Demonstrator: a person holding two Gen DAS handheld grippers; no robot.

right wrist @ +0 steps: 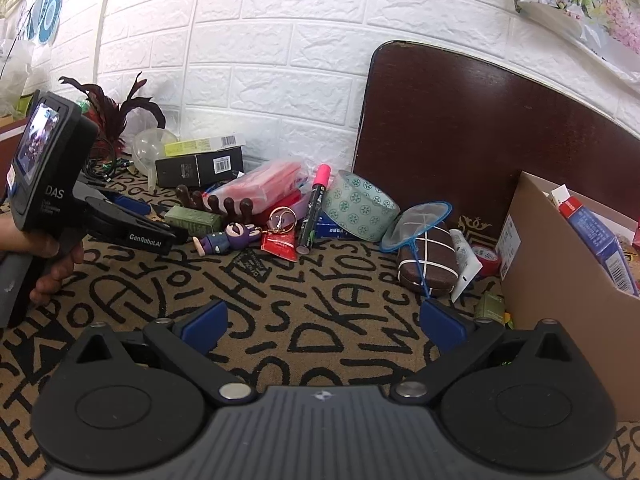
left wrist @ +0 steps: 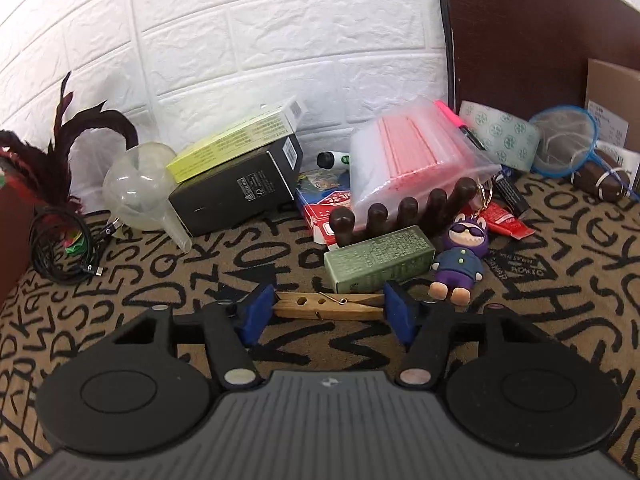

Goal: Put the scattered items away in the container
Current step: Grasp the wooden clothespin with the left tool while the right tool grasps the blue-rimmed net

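Observation:
A wooden clothespin (left wrist: pixel 332 305) lies on the lettered cloth, lengthwise between the blue pads of my left gripper (left wrist: pixel 329 308). The jaws stand open about as wide as the pin; I cannot tell if the pads touch its ends. Behind it lie a green box (left wrist: pixel 380 258) and a purple figure keychain (left wrist: pixel 460 260). My right gripper (right wrist: pixel 322 320) is open and empty above bare cloth. The cardboard box (right wrist: pixel 560 280) stands at its right with a blue package (right wrist: pixel 600 244) inside. The left gripper (right wrist: pixel 132 222) also shows at the left of the right wrist view.
Along the white brick wall lie a black box (left wrist: pixel 236 184), a yellow box (left wrist: pixel 236 140), a clear funnel (left wrist: pixel 140 184), a pink zip bag (left wrist: pixel 416 156), a patterned tape roll (right wrist: pixel 360 206), a pink marker (right wrist: pixel 316 208), a blue net (right wrist: pixel 416 220) and a brown pouch (right wrist: pixel 428 264). A dark wooden board (right wrist: pixel 460 128) leans on the wall.

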